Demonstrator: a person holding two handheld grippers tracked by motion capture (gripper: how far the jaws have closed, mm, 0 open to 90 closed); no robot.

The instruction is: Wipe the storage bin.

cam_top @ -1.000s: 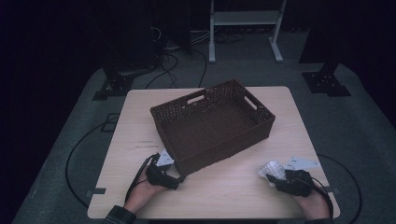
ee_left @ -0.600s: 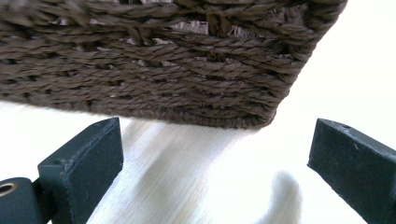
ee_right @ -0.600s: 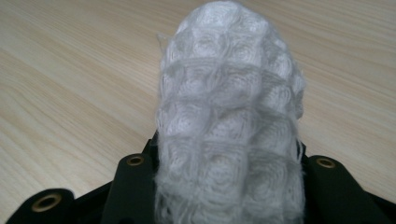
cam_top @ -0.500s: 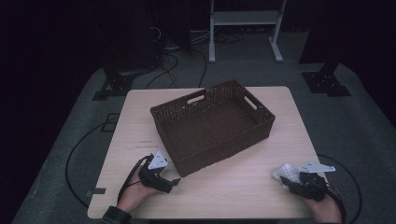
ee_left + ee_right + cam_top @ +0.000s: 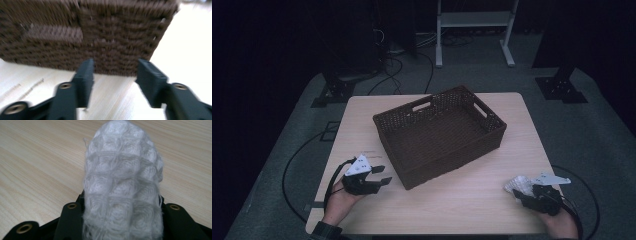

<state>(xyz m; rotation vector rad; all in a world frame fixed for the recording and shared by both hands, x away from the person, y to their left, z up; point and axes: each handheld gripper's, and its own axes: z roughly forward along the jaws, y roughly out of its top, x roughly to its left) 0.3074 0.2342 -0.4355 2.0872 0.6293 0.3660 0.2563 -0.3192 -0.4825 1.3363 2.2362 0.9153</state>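
Near the right corner of the tabletop [image 5: 452,200], a white knitted cloth [image 5: 122,177] sits bunched in the right tongs [image 5: 524,192]. The jaws press on it from both sides. It is longer than it is wide, and its long side runs along the jaws, out and away from the hand, toward the left of the tabletop. Its round end points that way too.

The cloth is soft and floppy. It could slip out or drag on the wood if the grip gets loose.

The brown woven basket [image 5: 439,132] sits in the middle, well apart from the cloth.

The left tongs [image 5: 382,175] have just been closing and now stand half shut. Nothing is between them. They are near the basket's near left corner and could bump it.
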